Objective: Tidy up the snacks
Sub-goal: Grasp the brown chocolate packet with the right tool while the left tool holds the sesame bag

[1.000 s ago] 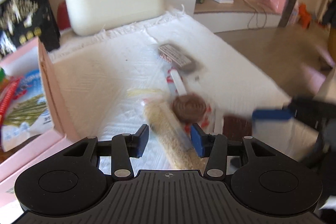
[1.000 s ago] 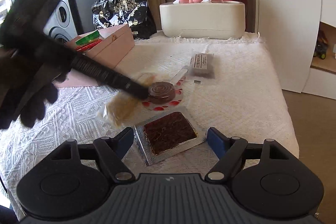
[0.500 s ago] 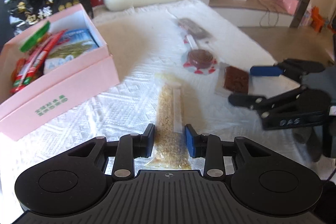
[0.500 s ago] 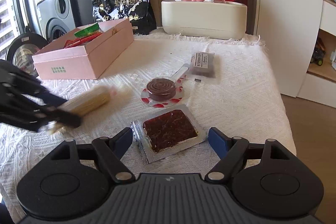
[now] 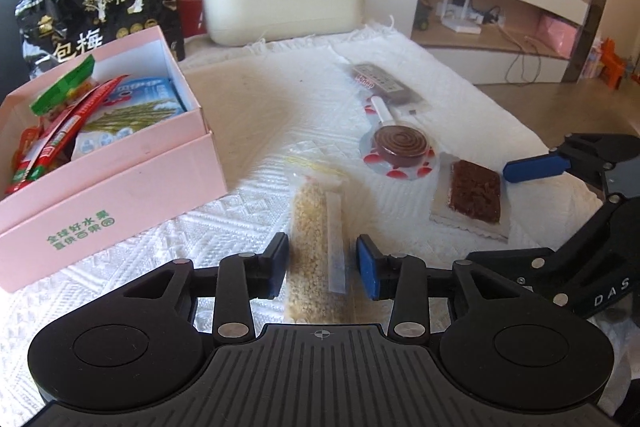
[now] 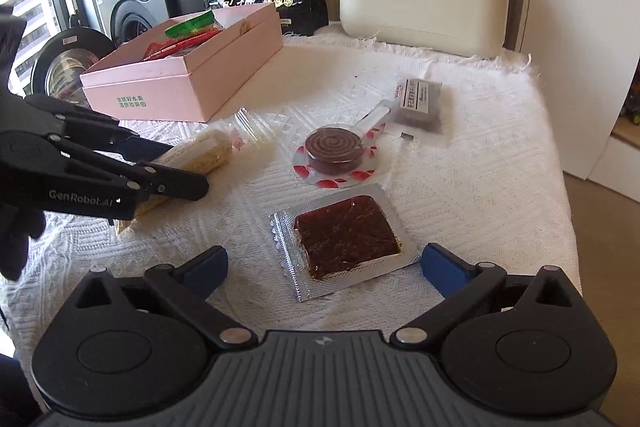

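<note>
- Since half a second ago, the left gripper (image 5: pixel 322 265) has been opened a little: a small gap is now seen on each side of the grain snack packet (image 5: pixel 316 247), where the pads were close against it before. The packet lies flat on the white cloth (image 5: pixel 248 211), between the jaws.
- The packet is long and its clear wrapper looks slippery. If it is closed on only at this near end, the far end can be expected to droop and to catch on the wall of the pink box (image 5: pixel 120 183).
- The right gripper (image 6: pixel 324 267) is held wide open, empty, with the dark fruit slab packet (image 6: pixel 346 235) lying on the cloth between its fingers. Its foil edge is thin and flat, so the pads may slide over it or pinch the cloth with it.
- Farther off, the chocolate lollipop (image 6: pixel 334 149) and the small dark bar (image 6: pixel 420 101) are waiting on the cloth, near each other.
- The pink box is already crowded with packets; a packet laid on top may slide out.
</note>
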### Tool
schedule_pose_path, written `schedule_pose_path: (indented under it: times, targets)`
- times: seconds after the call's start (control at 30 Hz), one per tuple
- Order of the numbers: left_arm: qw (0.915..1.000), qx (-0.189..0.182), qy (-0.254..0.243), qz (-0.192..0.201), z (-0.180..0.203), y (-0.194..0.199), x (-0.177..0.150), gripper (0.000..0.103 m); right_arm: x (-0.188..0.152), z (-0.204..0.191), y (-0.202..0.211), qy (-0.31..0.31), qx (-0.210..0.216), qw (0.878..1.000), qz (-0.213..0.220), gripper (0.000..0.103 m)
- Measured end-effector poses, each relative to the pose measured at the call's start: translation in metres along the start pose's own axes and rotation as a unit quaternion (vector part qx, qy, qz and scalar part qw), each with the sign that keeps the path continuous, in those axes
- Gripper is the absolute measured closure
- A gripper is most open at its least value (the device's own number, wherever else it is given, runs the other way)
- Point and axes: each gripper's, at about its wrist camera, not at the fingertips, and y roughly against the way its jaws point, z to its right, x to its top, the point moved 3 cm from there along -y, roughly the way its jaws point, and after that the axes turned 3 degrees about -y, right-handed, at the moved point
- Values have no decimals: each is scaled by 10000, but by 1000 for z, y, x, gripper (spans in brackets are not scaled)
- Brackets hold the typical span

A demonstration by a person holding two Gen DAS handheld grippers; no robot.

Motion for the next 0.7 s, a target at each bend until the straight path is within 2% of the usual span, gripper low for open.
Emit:
schedule_pose_path:
  times: [0.1, 0.13, 0.17, 0.23, 0.3, 0.37, 0.47, 0.53, 0.63, 0.67, 0.7]
  targets:
    - [9997, 2, -9, 224, 1, 5, -9, 62, 3, -6, -1, 306, -20, 9995, -79, 3]
    - [9996, 59, -65, 264, 1, 6, -11, 69, 6, -6, 0, 273, -83, 9996, -24, 6]
    - [9995, 72, -28, 292, 0, 9, -12, 69, 10, -6, 2, 163, -127, 9997, 98, 9]
    - [9988, 72, 323, 374, -7, 16, -16, 69, 21, -5, 8, -86, -89, 9989, 443, 9]
    - [9969, 248, 519, 527, -14, 26, -22, 69, 35, -7, 11, -165, -195, 9968, 752, 12]
    - [9945, 480, 663, 647, -22, 37, -28, 69, 51, -11, 7, -56, -385, 9950, 924, 17]
    - [9912, 488, 1060, 629, -35, 49, -39, 69, 76, -8, -10, -59, -641, 9924, 1050, 23]
    - [9892, 582, 1189, 635, -42, 54, -46, 69, 93, 2, -27, -284, -778, 9910, 1051, 24]
    - [9858, 651, 1403, 657, -50, 56, -57, 69, 111, 28, -59, -674, -925, 9905, 758, 25]
    - [9849, 625, 1470, 672, -53, 56, -61, 69, 114, 36, -70, -766, -1037, 9897, 629, 29]
    - [9841, 581, 1514, 728, -54, 57, -62, 69, 116, 45, -80, -860, -1136, 9887, 461, 38]
